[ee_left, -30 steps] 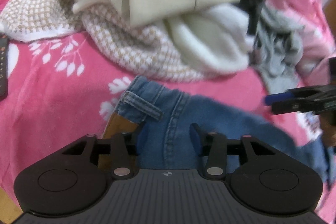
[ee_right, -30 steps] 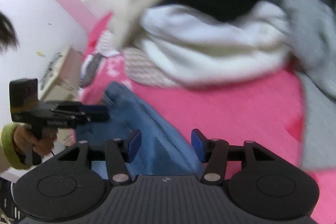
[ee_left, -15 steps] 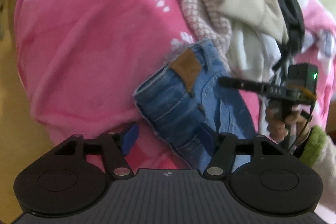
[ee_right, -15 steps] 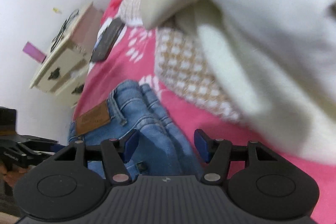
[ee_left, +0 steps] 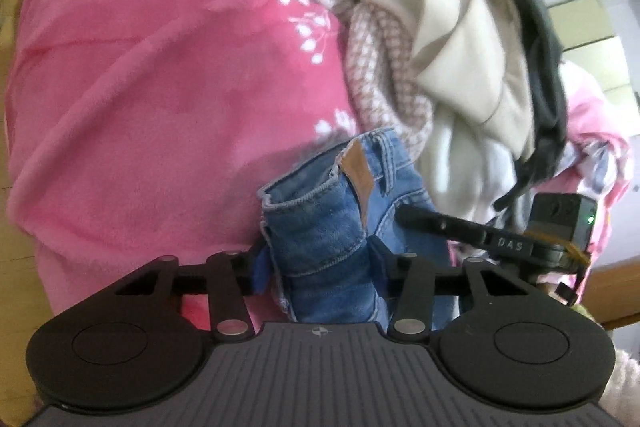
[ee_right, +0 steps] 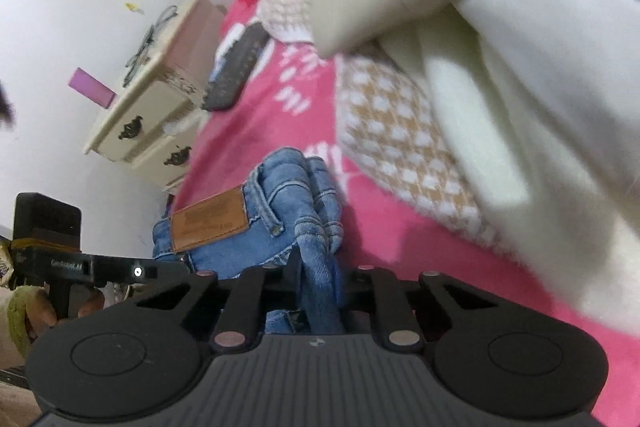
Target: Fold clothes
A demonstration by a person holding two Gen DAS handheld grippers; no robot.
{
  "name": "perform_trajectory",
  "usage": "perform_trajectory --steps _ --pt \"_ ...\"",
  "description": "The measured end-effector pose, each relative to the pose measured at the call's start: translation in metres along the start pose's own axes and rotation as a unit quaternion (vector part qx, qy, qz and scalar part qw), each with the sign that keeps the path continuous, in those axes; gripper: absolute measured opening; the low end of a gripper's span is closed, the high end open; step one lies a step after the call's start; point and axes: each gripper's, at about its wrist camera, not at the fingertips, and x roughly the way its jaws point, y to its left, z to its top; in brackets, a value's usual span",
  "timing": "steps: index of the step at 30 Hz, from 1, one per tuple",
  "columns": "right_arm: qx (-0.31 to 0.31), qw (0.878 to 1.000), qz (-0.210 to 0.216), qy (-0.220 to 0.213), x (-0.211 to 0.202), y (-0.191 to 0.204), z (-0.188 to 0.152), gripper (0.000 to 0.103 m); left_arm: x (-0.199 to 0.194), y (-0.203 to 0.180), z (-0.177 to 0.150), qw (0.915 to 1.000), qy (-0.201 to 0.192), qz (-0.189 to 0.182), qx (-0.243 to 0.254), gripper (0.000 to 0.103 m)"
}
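Pink fleece blanket (ee_left: 152, 99) covers the bed. From the left wrist view, one pair of jeans (ee_left: 332, 227) sits bunched at the near edge, below the heap of other clothes (ee_left: 460, 67). The left gripper (ee_left: 316, 267) has just been closing and now pinches the folded waistband. Right wrist view: the right gripper (ee_right: 320, 287) has closed too, squeezing a thin denim ridge beside the leather patch (ee_right: 208, 223). I'd lift both together and shake the jeans flat before creasing. Count: two grippers, one jeans, one dark remote (ee_right: 236, 67).
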Motion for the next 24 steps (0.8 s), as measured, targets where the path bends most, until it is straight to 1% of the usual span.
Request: perform_trajectory --steps 3,5,8,10,11,12,13,14,15,16,17,20,21,22,24 --pt "-0.013 1.000 0.014 -0.010 0.000 0.015 0.007 0.013 -0.017 -0.010 0.002 0.9997 -0.013 -0.003 0.019 0.044" --pt "-0.022 0.999 0.023 -0.015 0.006 0.023 0.013 0.013 -0.029 -0.010 0.006 0.9995 -0.022 0.000 0.022 0.044" --pt "-0.038 0.999 0.031 -0.018 0.025 0.032 0.019 0.013 -0.040 0.000 0.009 0.9989 -0.032 0.018 0.028 0.044" --pt "-0.048 0.999 0.018 -0.015 0.041 0.033 0.018 0.013 -0.038 0.013 0.010 0.9985 -0.029 0.036 0.028 0.044" --pt "-0.052 0.999 0.004 -0.013 0.050 0.032 0.015 0.015 -0.034 0.022 0.010 0.9985 -0.024 0.044 0.024 0.044" --pt "-0.055 0.998 -0.010 -0.010 0.058 0.031 0.012 0.026 -0.030 0.027 0.010 0.9983 -0.018 0.052 0.021 0.045" --pt "-0.050 0.999 -0.015 -0.011 0.061 0.028 0.010 0.030 -0.026 0.033 0.010 0.9980 -0.013 0.059 0.018 0.046" --pt "-0.039 0.999 -0.014 -0.014 0.060 0.026 0.009 0.031 -0.026 0.035 0.012 0.9983 -0.010 0.054 0.018 0.047" --pt "-0.025 0.999 -0.009 -0.018 0.056 0.023 0.009 0.034 -0.026 0.034 0.014 0.9983 -0.006 0.054 0.023 0.049" --pt "-0.013 1.000 -0.009 -0.027 0.049 0.022 0.009 0.042 -0.028 0.032 0.016 0.9980 -0.003 0.055 0.032 0.051" --pt "-0.003 0.999 -0.013 -0.038 0.041 0.021 0.009 0.046 -0.029 0.030 0.017 0.9975 0.001 0.058 0.040 0.054" --pt "0.027 0.995 -0.026 -0.095 -0.006 0.018 0.003 0.050 -0.041 0.025 0.023 0.9960 0.004 0.073 0.051 0.056" --pt "0.040 0.991 -0.031 -0.121 -0.028 0.015 -0.004 0.053 -0.046 0.023 0.026 0.9954 0.003 0.079 0.054 0.056" --pt "0.053 0.987 -0.039 -0.147 -0.051 0.013 -0.012 0.053 -0.053 0.021 0.028 0.9946 -0.003 0.086 0.058 0.056" --pt "0.088 0.974 -0.062 -0.200 -0.100 0.007 -0.036 0.053 -0.068 0.016 0.030 0.9924 -0.016 0.101 0.068 0.057"
